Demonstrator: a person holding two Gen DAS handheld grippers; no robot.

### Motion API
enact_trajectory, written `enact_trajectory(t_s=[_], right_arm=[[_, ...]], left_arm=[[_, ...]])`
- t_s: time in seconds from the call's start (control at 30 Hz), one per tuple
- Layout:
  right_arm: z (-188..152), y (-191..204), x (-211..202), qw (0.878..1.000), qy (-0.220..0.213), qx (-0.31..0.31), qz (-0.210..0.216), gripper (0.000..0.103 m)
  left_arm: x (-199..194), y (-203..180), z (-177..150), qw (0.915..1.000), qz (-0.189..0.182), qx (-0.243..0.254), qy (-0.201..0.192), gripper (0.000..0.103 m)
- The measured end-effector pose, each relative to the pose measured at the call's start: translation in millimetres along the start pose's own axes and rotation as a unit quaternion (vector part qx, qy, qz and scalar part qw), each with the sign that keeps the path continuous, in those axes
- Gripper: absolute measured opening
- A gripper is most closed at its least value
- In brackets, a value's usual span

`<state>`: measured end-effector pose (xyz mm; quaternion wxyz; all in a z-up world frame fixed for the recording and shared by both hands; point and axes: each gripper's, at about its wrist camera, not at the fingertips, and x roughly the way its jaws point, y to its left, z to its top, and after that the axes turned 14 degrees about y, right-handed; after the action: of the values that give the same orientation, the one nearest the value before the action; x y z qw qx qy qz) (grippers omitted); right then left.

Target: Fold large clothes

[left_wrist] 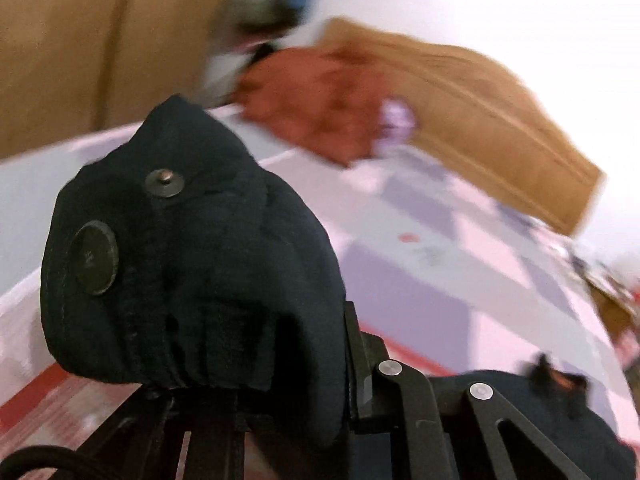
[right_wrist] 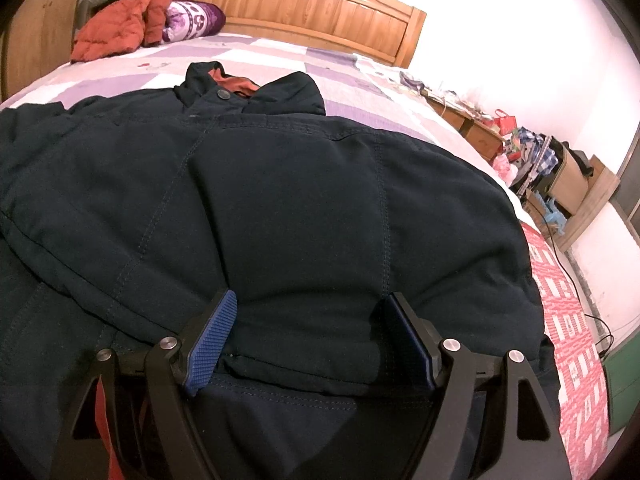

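left tool (left_wrist: 256,364): clenched on a bunched navy cuff (left_wrist: 188,248) with snap buttons, lifted clear of the bed.
right tool (right_wrist: 308,336): released, its blue pads (right_wrist: 212,340) astride a padded fold of the navy jacket (right_wrist: 280,184), resting on it.
key relation: jacket runs from the right tool toward 12 o'clock, collar (right_wrist: 240,88) farthest; the held cuff must cross over this body.
surface: patchwork bed (right_wrist: 280,56), soft.
room: orange coat (right_wrist: 116,32) at 11 o'clock, wooden headboard (right_wrist: 320,12) beyond.
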<state>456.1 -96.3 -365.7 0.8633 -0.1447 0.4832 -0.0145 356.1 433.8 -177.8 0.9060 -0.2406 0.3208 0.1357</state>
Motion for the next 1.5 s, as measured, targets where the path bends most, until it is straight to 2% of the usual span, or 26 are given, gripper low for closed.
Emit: enact_trajectory(t_s=[0.07, 0.13, 0.27, 0.4, 0.5, 0.6, 0.67, 0.73, 0.8, 0.87, 0.97, 1.0, 1.07, 1.13, 1.17, 1.2, 1.23, 1.33, 1.5], right_arm=[[0.0, 0.2, 0.0, 1.0, 0.0, 0.0, -0.001, 0.079], [0.0, -0.1, 0.2, 1.0, 0.001, 0.0, 0.001, 0.079], [2.7, -6.1, -0.7, 1.0, 0.008, 0.006, 0.022, 0.079], [8.4, -19.1, -12.2, 0.998, 0.02, 0.011, 0.05, 0.079], [4.7, -42.3, -35.3, 0.997, -0.004, 0.043, 0.068, 0.079], [-2.5, -66.6, -53.5, 0.995, -0.02, 0.065, 0.072, 0.079], [-8.6, -82.3, -62.2, 0.995, -0.026, 0.069, 0.069, 0.079], [-15.6, -97.0, -69.0, 0.995, -0.028, 0.067, 0.062, 0.079], [-22.0, -109.1, -71.5, 0.996, -0.023, 0.063, 0.061, 0.079], [-28.7, -118.6, -71.3, 0.996, -0.016, 0.061, 0.061, 0.079], [-37.4, -131.8, -70.0, 0.995, -0.006, 0.074, 0.068, 0.079], [-38.9, -135.5, -69.7, 0.994, -0.002, 0.082, 0.075, 0.079], [-38.8, -143.3, -67.0, 0.989, 0.009, 0.108, 0.098, 0.079], [-35.1, -148.6, -64.6, 0.985, 0.019, 0.128, 0.118, 0.079], [-31.6, -150.2, -64.8, 0.982, 0.019, 0.136, 0.13, 0.079], [-27.2, -151.0, -67.9, 0.98, 0.013, 0.143, 0.141, 0.079], [-21.7, -150.5, -70.6, 0.979, 0.007, 0.144, 0.147, 0.079], [-4.3, -142.9, -81.8, 0.976, -0.013, 0.139, 0.164, 0.086], [18.1, -126.1, -89.6, 0.969, -0.015, 0.134, 0.206, 0.092]], left_arm=[[-3.3, -42.3, 5.3, 0.9987, -0.02, 0.047, -0.003, 0.015], [-2.7, -89.3, 4.5, 0.9947, -0.056, 0.086, 0.002, 0.014], [14.1, -175.0, -17.8, 0.9802, -0.126, 0.144, 0.05, 0.012], [31.5, -263.8, -66.1, 0.9527, -0.181, 0.227, 0.09, 0.011], [51.7, -321.7, -115.2, 0.9291, -0.21, 0.275, 0.131, 0.012], [76.2, -366.7, -169.3, 0.9084, -0.22, 0.309, 0.177, 0.012], [96.3, -386.4, -198.6, 0.8986, -0.215, 0.323, 0.204, 0.012], [112.3, -401.4, -228.4, 0.8928, -0.203, 0.33, 0.23, 0.011], [115.6, -407.6, -249.9, 0.8907, -0.194, 0.334, 0.239, 0.011], [117.3, -410.3, -259.2, 0.8925, -0.189, 0.328, 0.245, 0.011], [107.0, -409.1, -249.5, 0.8984, -0.206, 0.302, 0.243, 0.012], [105.0, -409.3, -247.7, 0.8997, -0.211, 0.297, 0.241, 0.017], [94.8, -403.6, -242.9, 0.8991, -0.221, 0.294, 0.238, 0.03], [83.4, -395.7, -244.8, 0.8963, -0.223, 0.303, 0.234, 0.058], [77.0, -390.3, -247.1, 0.8932, -0.223, 0.313, 0.233, 0.066], [75.3, -388.6, -250.7, 0.8909, -0.22, 0.322, 0.233, 0.085], [71.9, -384.6, -254.6, 0.8886, -0.217, 0.33, 0.233, 0.095], [67.3, -374.3, -263.1, 0.8862, -0.195, 0.342, 0.245, 0.096], [54.4, -339.7, -256.4, 0.907, -0.174, 0.304, 0.234, 0.096]])
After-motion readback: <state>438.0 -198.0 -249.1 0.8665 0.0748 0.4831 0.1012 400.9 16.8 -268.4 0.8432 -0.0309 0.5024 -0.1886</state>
